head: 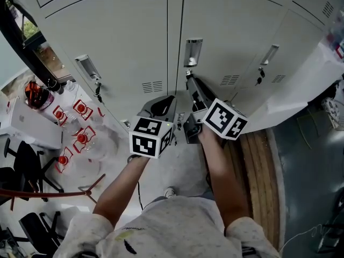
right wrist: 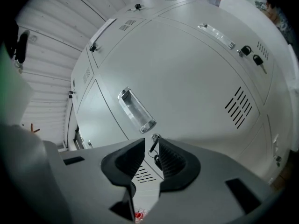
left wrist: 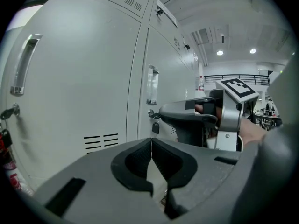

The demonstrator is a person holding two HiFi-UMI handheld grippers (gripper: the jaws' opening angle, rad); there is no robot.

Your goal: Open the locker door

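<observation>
So far: door (right wrist: 187, 78) shut.
Right gripper (right wrist: 150, 152): released, key (right wrist: 154, 139) between its jaws.
Left gripper (left wrist: 151, 146): clenched, empty.
Remaining: likely grip, turn, pull.

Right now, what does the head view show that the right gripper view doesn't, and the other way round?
Only the head view shows both tools at once, the left gripper and the right gripper, plus the person's forearms, red-and-white items on the floor and wooden planks. Only the right gripper view shows its jaws slightly apart with the door's key lined up in the gap; whether they touch it, I cannot tell. Both show the pale locker doors and the recessed handle above that key.
</observation>
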